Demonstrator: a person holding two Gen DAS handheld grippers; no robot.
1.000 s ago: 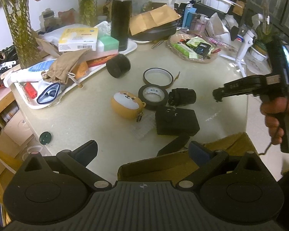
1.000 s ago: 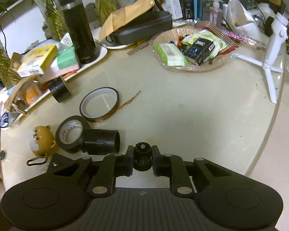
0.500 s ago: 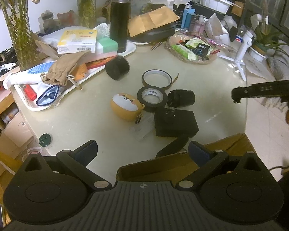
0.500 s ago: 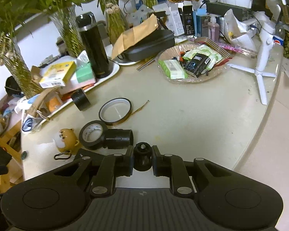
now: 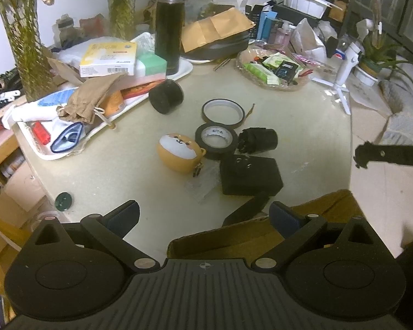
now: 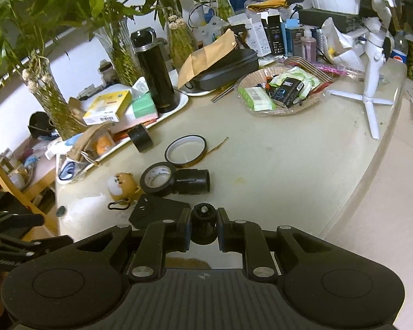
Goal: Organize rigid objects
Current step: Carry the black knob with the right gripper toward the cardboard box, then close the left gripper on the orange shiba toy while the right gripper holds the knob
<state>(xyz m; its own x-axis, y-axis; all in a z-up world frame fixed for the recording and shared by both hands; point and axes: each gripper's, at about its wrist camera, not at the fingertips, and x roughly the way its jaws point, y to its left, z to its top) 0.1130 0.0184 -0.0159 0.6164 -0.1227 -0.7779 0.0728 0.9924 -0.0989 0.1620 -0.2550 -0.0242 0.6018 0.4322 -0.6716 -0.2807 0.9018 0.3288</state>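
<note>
Right wrist view shows the right gripper (image 6: 204, 227) squeezed tight on a small black knob (image 6: 204, 224) with a little screw on top (its two fingers press the knob from both sides). It is held up in the air, above the near edge of the table (image 6: 289, 165). Just ahead of this gripper and a bit to the left lies a flat black box (image 6: 158, 214). Past the box are a black tube (image 6: 192, 183) and a black tape roll (image 6: 158, 181), touching each other. A thin brown tape ring (image 6: 185, 151) lies farther ahead, and a toy dog (image 6: 122, 187) lies left of the black roll. Left wrist view shows the left gripper (image 5: 203, 217) with its jaws wide apart and nothing between them. Right under it and a bit to the right is the open top of a cardboard box (image 5: 234, 239). Just ahead of it lies the same flat black box (image 5: 250, 174), with the tube (image 5: 257, 140), the tape roll (image 5: 217, 139) and the toy dog (image 5: 180, 152) behind it. Far ahead on the left, a white tray (image 5: 68, 151) is piled with things, and a tall black bottle (image 5: 169, 27) stands on it. The right gripper's dark tip (image 5: 366, 156) pokes in from the right side, off the table's edge.
</note>
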